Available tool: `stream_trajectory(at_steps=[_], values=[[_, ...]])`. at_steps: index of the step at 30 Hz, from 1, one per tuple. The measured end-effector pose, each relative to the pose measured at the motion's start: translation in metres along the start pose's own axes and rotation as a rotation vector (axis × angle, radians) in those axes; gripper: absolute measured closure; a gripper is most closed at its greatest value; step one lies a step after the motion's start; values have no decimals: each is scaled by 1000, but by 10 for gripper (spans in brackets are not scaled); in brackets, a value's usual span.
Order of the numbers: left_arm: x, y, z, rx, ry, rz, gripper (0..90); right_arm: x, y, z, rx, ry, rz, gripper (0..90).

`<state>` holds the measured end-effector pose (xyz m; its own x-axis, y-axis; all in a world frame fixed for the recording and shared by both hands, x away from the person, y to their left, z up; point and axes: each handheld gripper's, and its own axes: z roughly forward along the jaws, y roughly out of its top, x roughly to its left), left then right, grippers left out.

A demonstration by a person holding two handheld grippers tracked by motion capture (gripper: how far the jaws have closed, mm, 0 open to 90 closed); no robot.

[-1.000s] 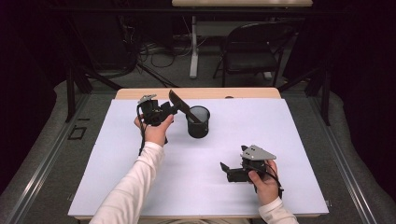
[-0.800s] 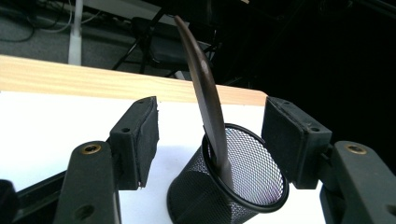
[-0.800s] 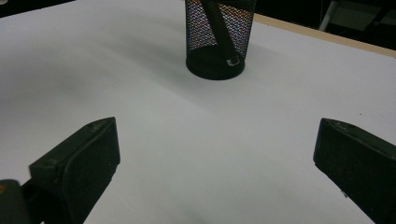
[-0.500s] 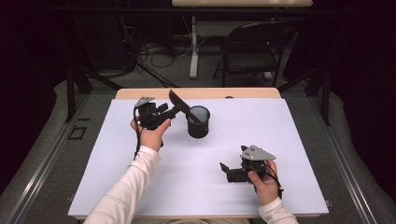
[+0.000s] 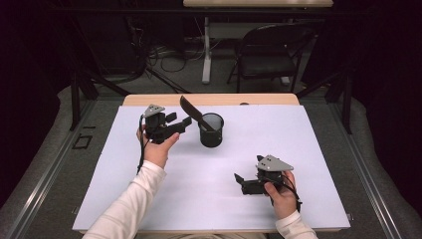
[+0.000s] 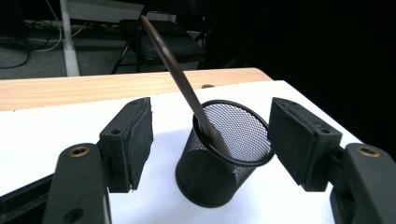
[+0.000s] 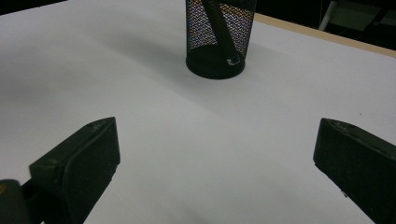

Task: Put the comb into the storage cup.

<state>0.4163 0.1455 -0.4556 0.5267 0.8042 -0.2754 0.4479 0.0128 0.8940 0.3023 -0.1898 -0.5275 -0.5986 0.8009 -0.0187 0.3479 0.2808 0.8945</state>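
A black mesh cup [image 5: 211,131] stands upright on the white table cover [image 5: 298,149], towards the back middle. A dark brown flat utensil [image 5: 191,109] leans out of it to the left. My left gripper [image 5: 179,121] hovers just left of the cup, open and holding nothing. In the left gripper view the cup [image 6: 224,154] and the utensil [image 6: 173,65] lie beyond the open left gripper [image 6: 217,140]. My right gripper [image 5: 247,172] rests at the front right, open and empty. In the right gripper view the open right gripper [image 7: 215,154] faces the distant cup [image 7: 218,42].
The bare wooden table edge [image 5: 149,99] runs along the back of the cover. A black folding chair [image 5: 271,52] and a table leg [image 5: 205,50] stand on the floor behind. White surface lies between the two grippers.
My left gripper has drawn back slightly to the left, away from the utensil and cup. The right gripper, cup and utensil have stayed put.
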Motion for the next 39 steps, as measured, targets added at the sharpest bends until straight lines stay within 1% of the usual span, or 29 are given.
stream_trajectory(at_steps=[2, 4, 7, 8, 12, 13, 19, 22, 25, 27, 31, 35, 37, 39], values=[[-1, 0, -1, -7, -11, 17, 318, 0, 0, 0, 0, 1, -3, 3], [-3, 0, -3, -8, -12, 30, 318, 0, 0, 0, -1, 1, -5, 3], [-4, -1, -7, -13, -1, 58, 319, 0, 0, 0, -1, -1, -2, 3], [-5, -1, -7, -10, -3, 60, 319, 0, 0, 0, -1, -1, -2, 3], [-6, -2, -9, 9, -34, 64, 328, 0, 0, 0, 0, 0, -3, 3], [-7, -2, -10, 17, -37, 59, 328, 0, 0, 0, 0, 1, -3, 3], [-11, -4, -14, 33, -28, 108, 316, 1, 0, 0, 0, 0, -4, 4], [-12, -6, -17, 34, -35, 107, 297, 1, 0, 0, 0, 0, -6, 3], [-12, -9, -21, 33, -42, 98, 266, 1, 0, 0, -1, 1, -5, 3], [-12, -11, -24, 33, -48, 106, 265, 1, 0, 0, -1, 0, -6, 3], [-11, -15, -30, 27, -53, 112, 234, 1, 0, 0, -1, 1, -6, 3], [-9, -19, -35, 22, -50, 124, 185, 1, 0, 0, 1, 0, -6, 3], [-8, -21, -38, 21, -56, 126, 163, 1, 0, 0, -1, 2, -6, 3], [-7, -23, -42, 24, -61, 137, 161, 1, 0, 0, -3, 2, -5, 4]])
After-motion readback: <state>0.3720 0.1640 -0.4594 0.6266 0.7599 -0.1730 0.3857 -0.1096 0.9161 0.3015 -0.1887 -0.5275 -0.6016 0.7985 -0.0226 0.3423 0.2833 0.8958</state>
